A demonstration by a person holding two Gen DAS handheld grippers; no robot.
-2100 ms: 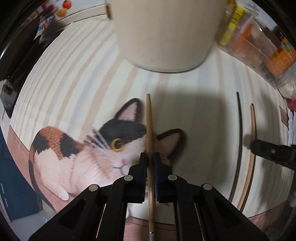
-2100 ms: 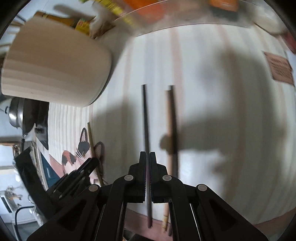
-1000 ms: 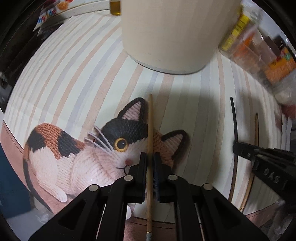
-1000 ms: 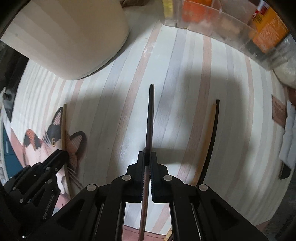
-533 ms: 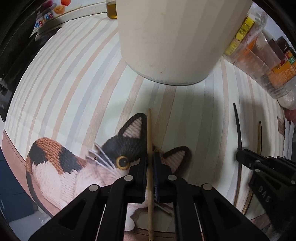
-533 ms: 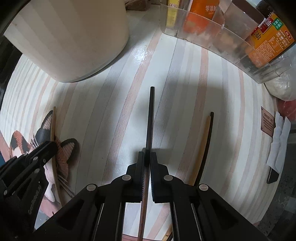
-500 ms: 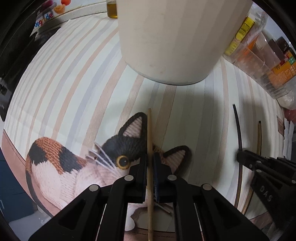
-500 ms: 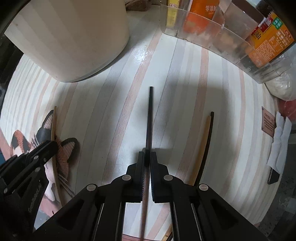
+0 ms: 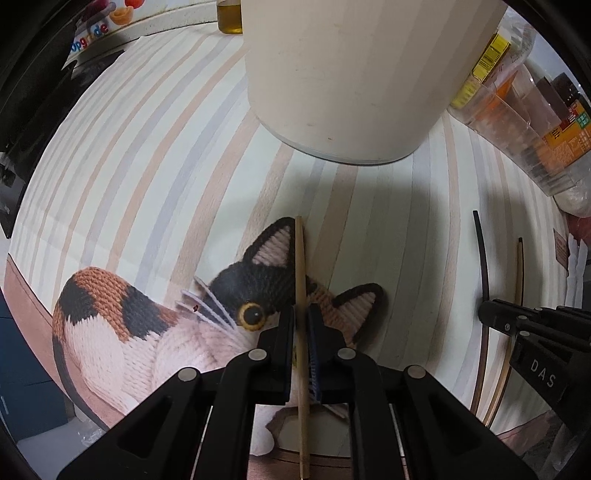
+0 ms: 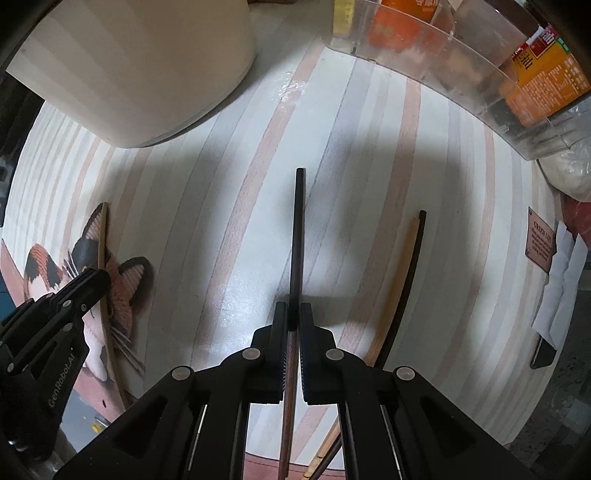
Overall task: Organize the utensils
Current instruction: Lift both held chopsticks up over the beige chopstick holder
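Observation:
My left gripper (image 9: 301, 314) is shut on a light wooden chopstick (image 9: 300, 266) and holds it above the cat picture on the striped mat (image 9: 147, 177). My right gripper (image 10: 292, 312) is shut on a dark chopstick (image 10: 298, 236) and holds it over the mat. A second light chopstick (image 10: 397, 284) lies on the mat to the right of it. A big cream utensil holder (image 9: 351, 74) stands upright just beyond both grippers; it also shows in the right wrist view (image 10: 129, 66). The right gripper shows at the left wrist view's right edge (image 9: 532, 332).
A clear plastic organiser (image 10: 461, 48) with orange packets stands at the back right. A bottle of yellow oil (image 9: 229, 16) stands behind the holder. White paper (image 10: 557, 280) lies past the mat's right edge.
Both grippers have risen with their chopsticks held, and have moved closer to the cream holder. The left chopstick's tip now sits over the cat's ear.

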